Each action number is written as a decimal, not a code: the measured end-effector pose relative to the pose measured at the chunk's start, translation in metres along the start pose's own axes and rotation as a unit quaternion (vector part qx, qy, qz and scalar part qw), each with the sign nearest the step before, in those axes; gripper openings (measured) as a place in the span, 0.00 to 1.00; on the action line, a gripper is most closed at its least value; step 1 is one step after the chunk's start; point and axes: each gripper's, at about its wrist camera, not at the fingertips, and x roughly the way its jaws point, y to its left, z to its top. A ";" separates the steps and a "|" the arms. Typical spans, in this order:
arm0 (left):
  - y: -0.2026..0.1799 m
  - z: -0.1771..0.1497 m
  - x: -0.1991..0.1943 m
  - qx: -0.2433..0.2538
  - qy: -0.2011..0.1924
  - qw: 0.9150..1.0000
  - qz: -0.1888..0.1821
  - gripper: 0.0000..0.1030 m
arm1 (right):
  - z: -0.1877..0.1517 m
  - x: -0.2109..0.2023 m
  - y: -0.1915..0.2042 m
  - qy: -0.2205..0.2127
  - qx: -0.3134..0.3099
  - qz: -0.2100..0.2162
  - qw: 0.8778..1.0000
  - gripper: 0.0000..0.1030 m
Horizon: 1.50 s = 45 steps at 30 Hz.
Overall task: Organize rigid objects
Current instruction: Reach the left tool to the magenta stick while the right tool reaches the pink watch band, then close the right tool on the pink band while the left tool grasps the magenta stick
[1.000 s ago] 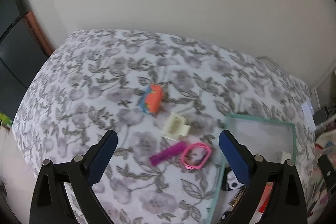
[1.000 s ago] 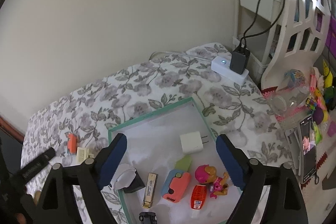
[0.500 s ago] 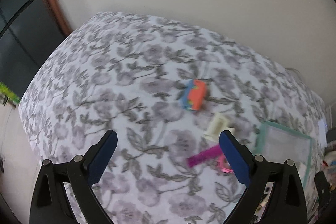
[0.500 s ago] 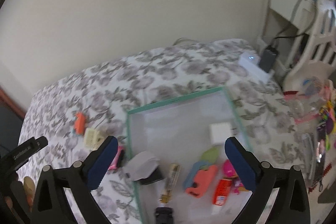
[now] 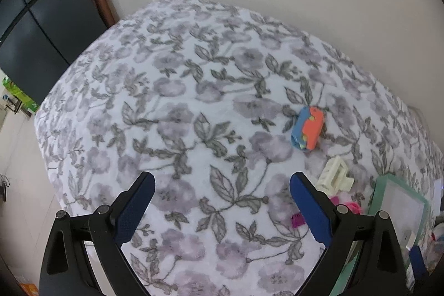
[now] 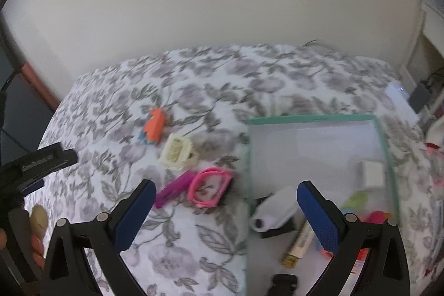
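left gripper (image 5: 222, 201): fingers spread, nothing in them, over bare floral bed (image 5: 194, 101) | right gripper (image 6: 223, 208): mine's wide too, empty | orange toy (image 6: 154, 126), cream clip (image 6: 177, 151), pink frame (image 6: 209, 186) on bed left of green-rimmed tray (image 6: 310, 118)

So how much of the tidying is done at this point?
Partly done: several items already lie inside the green-rimmed tray. Nothing is in hand; both hand-held grippers are open and empty. Left on the bedspread: the orange toy, cream clip, purple stick and pink frame.
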 end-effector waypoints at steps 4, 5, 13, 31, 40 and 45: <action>-0.015 -0.005 0.022 0.019 0.031 0.999 -0.008 0.95 | -0.004 0.022 0.009 0.024 -0.010 0.010 1.000 0.87; -0.018 -0.006 0.027 0.024 0.038 0.999 -0.011 0.95 | -0.005 0.027 0.010 0.027 -0.010 0.012 1.000 0.86; -0.036 -0.015 0.053 0.043 0.075 0.996 -0.021 0.95 | -0.012 0.060 0.016 0.053 -0.012 0.011 0.998 0.72; -0.023 -0.013 0.073 0.014 0.104 0.994 -0.036 0.95 | -0.004 0.064 0.039 0.055 -0.042 0.024 0.997 0.60; -0.019 -0.010 0.079 0.010 0.110 0.993 -0.041 0.95 | -0.010 0.083 0.035 0.080 -0.035 -0.001 0.996 0.49; -0.022 -0.013 0.082 0.011 0.115 0.992 -0.042 0.95 | -0.012 0.084 0.035 0.084 -0.044 -0.017 0.995 0.49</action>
